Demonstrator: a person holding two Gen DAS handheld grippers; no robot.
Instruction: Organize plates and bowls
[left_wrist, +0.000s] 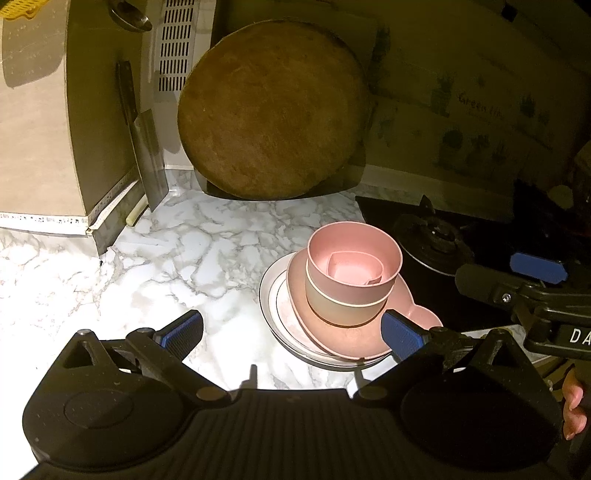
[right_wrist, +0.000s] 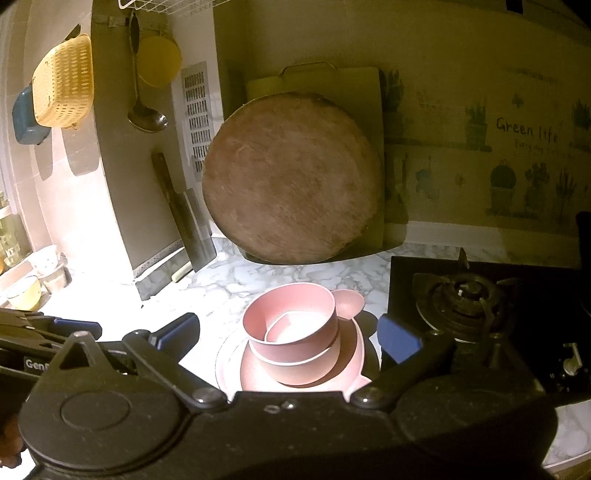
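A stack of dishes is seen on the marble desk (left_wrist: 166, 266), just beside the black stove (right_wrist: 461, 295). A white plate (left_wrist: 267, 295) is at the bottom, a pink plate (left_wrist: 343, 339) on it, then a beige bowl (left_wrist: 343, 304) with a pink bowl (left_wrist: 354, 254) inside. The left tool (left_wrist: 291, 332) is spread wide and holds nothing. The right tool (right_wrist: 288, 332) is spread wide too, above the stack.
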